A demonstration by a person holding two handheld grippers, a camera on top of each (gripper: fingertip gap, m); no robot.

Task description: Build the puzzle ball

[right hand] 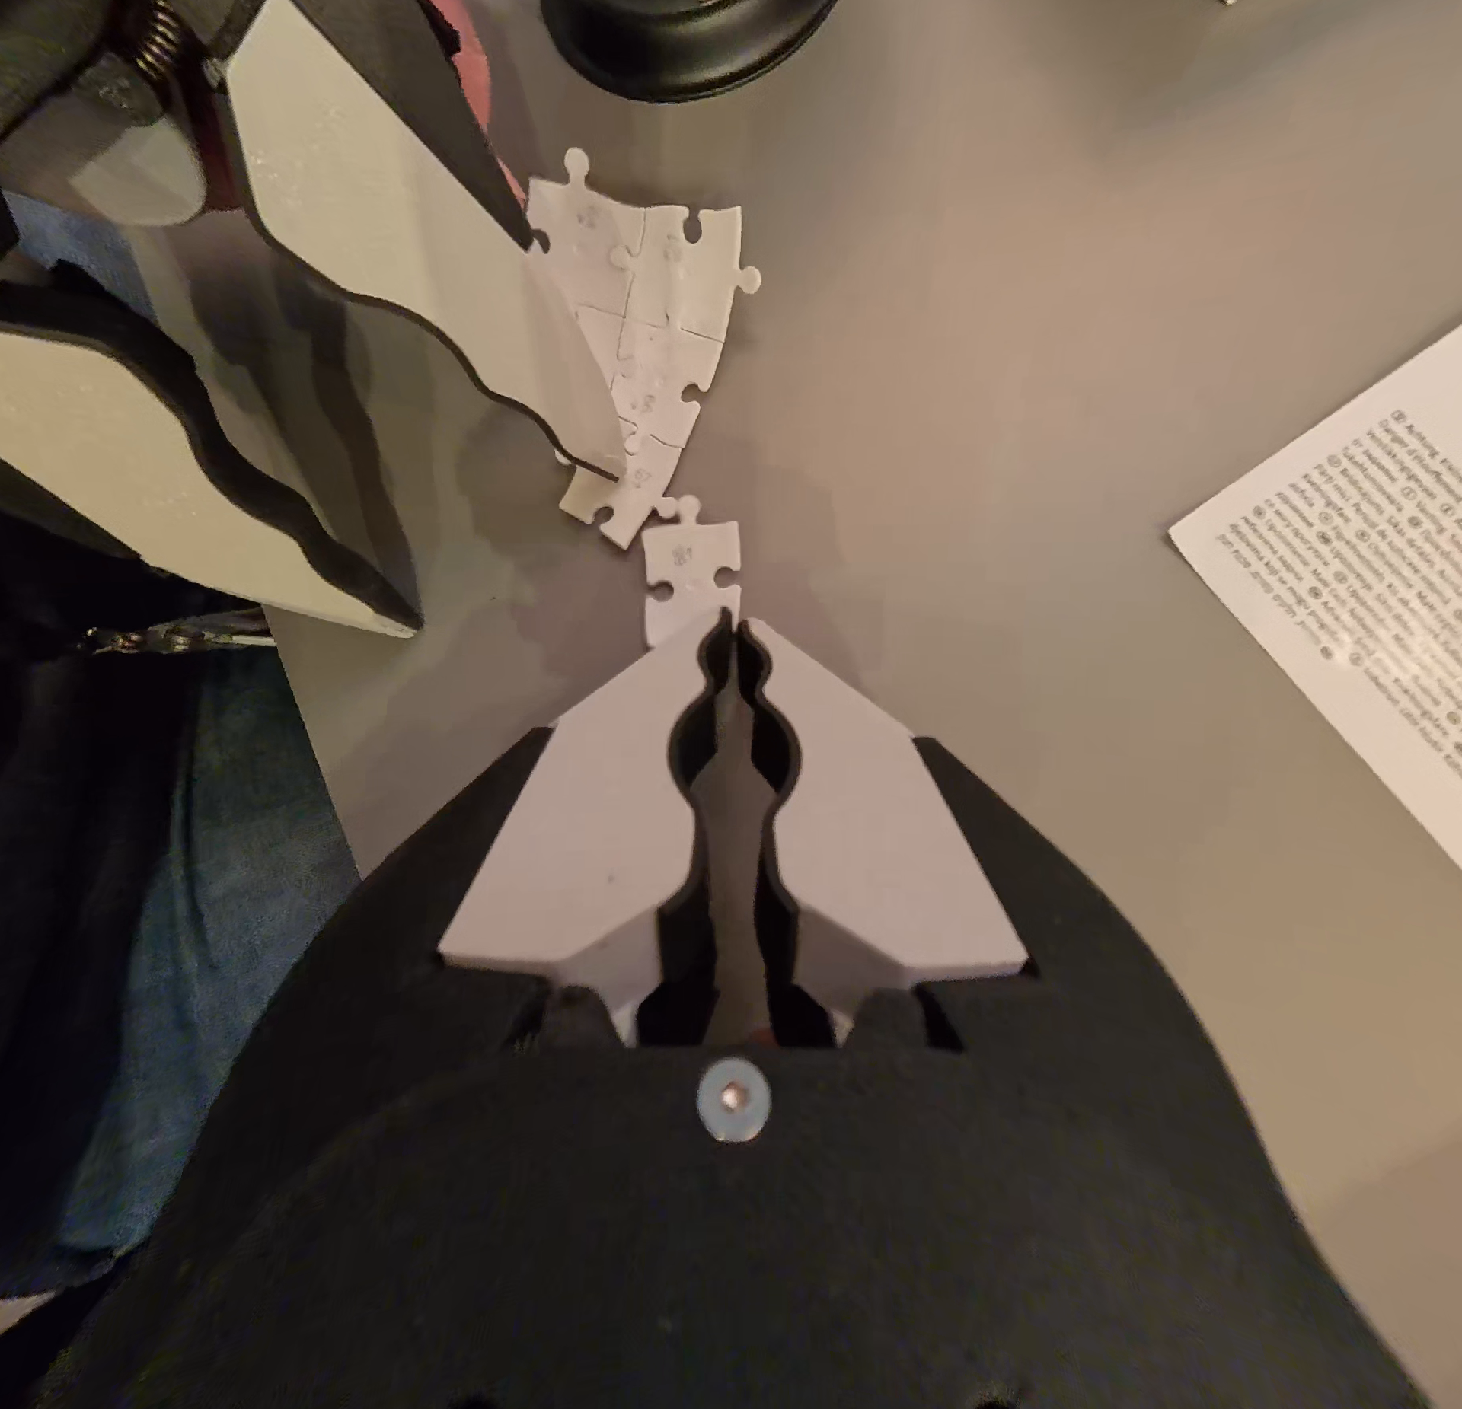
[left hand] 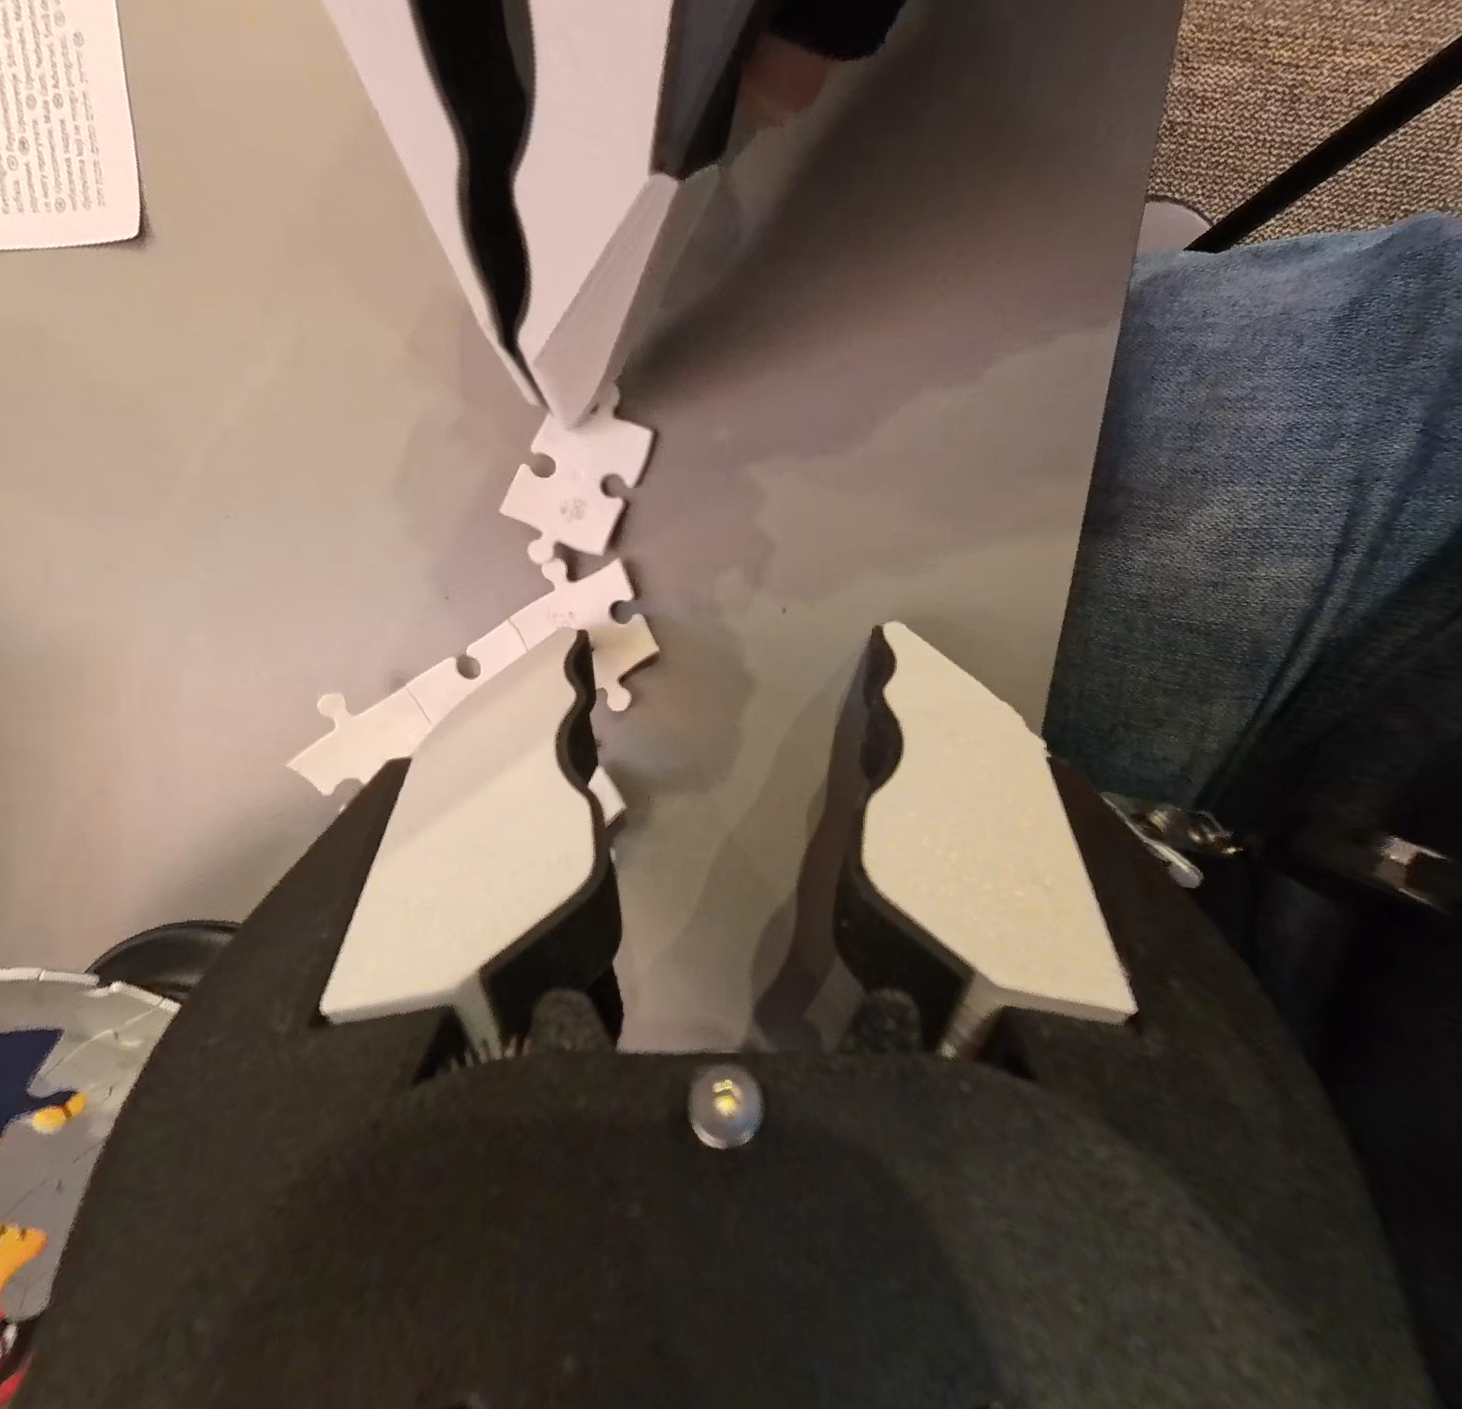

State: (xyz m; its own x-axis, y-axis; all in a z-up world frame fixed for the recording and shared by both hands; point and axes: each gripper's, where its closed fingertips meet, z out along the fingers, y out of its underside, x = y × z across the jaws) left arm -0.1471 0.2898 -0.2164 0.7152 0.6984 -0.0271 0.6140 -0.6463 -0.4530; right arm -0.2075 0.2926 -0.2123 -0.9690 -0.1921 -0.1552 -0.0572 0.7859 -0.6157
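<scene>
A single white puzzle piece lies flat on the grey table, face down. My right gripper is shut, and its tips touch the near edge of that piece. The left wrist view shows the same tips on the piece. A joined, curved section of several white pieces lies just beyond, its end almost meeting the single piece's tab. My left gripper is open. One of its fingers lies over the joined section, and nothing is between its pads.
A printed leaflet lies on the table, also in the left wrist view. A black stand holds a partly built ball. The table edge runs beside a person's jeans-clad leg.
</scene>
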